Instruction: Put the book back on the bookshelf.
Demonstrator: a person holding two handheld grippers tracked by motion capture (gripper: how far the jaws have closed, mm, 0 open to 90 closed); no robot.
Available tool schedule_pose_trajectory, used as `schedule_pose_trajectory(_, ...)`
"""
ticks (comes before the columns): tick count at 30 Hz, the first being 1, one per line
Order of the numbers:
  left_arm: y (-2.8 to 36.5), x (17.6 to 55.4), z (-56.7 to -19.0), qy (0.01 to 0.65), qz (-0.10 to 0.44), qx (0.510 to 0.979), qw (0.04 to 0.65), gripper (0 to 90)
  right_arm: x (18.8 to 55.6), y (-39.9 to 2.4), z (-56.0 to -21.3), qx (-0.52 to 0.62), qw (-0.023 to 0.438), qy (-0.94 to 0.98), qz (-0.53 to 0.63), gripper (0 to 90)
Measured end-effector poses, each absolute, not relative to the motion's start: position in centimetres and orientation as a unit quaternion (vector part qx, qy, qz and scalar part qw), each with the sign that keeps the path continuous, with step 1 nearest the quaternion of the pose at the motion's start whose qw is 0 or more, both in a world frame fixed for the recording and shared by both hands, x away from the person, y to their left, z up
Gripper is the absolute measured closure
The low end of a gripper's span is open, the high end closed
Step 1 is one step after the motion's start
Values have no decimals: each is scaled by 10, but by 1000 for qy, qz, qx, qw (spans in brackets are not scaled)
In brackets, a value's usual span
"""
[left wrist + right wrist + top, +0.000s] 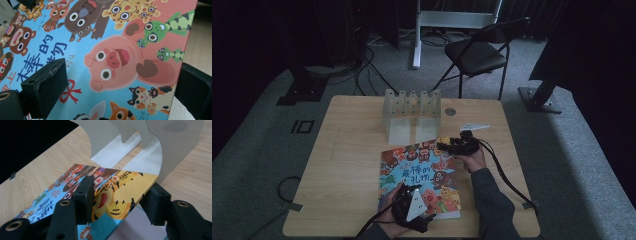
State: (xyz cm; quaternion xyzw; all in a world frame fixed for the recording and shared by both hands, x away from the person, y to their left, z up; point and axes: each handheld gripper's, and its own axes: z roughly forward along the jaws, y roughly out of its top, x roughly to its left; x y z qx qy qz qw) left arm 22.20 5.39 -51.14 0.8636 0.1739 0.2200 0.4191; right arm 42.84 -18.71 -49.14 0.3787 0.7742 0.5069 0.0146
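We see the picture book (422, 177) lying flat in the lower centre of the high view, on the wooden table (347, 165). Its long axis runs from the bottom edge of the frame up toward the grey file rack (412, 114), tilted slightly right. The cover is bright blue and red (crowded with cartoon animals and blue characters). Our left gripper (401, 194) stands open astride the book's lower left corner. Our right gripper (120, 195) straddles the raised upper right corner, one jaw over the cover and one beneath; we cannot tell whether it presses.
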Motion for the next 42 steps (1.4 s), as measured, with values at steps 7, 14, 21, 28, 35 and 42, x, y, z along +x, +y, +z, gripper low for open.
schedule_pose_trajectory(7,59,223,-508,179,205,860,431,58,431,-184,-478,377,-4,780,499,528)
schedule_pose_trajectory(14,68,219,-502,183,191,854,447,110,429,-182,-468,370,-6,774,513,593)
schedule_pose_trajectory(21,82,212,-498,181,193,854,447,138,424,-181,-457,360,-1,776,518,621)
schedule_pose_trajectory(28,103,209,-500,191,173,857,447,152,423,-179,-455,360,1,777,517,625)
schedule_pose_trajectory(35,129,220,-497,223,154,843,465,196,422,-178,-450,360,4,779,514,630)
schedule_pose_trajectory(42,146,238,-496,257,154,833,465,196,419,-175,-444,357,12,780,513,637)
